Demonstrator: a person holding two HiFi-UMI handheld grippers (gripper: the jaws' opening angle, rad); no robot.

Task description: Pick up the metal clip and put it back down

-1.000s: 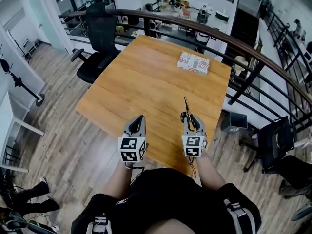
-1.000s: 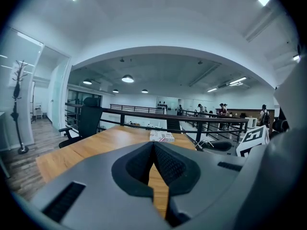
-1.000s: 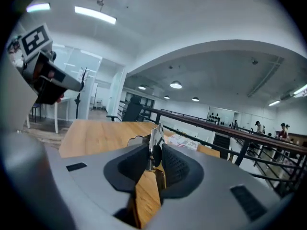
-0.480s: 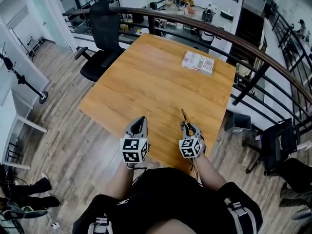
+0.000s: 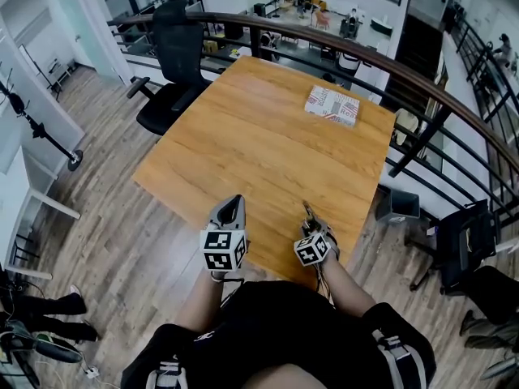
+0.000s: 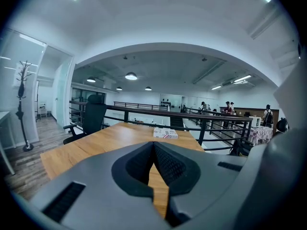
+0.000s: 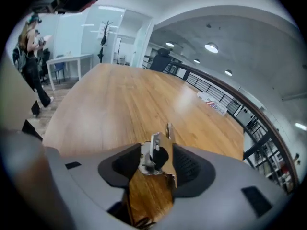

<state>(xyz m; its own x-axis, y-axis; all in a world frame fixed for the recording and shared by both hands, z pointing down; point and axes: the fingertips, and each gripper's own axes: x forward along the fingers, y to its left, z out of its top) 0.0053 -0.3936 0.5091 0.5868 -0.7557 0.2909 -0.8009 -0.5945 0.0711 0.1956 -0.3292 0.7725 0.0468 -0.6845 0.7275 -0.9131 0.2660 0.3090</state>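
The right gripper is half open around the metal clip, low at the near edge of the table.

Its jaws have just been opening. The metal clip stands up between them, right over the wood, and the pads do not seem to squeeze it now. The left gripper is just beside it, with its jaws closed together and nothing in them. Far across the wooden table lies a red and white packet. A black chair stands by the far left corner.
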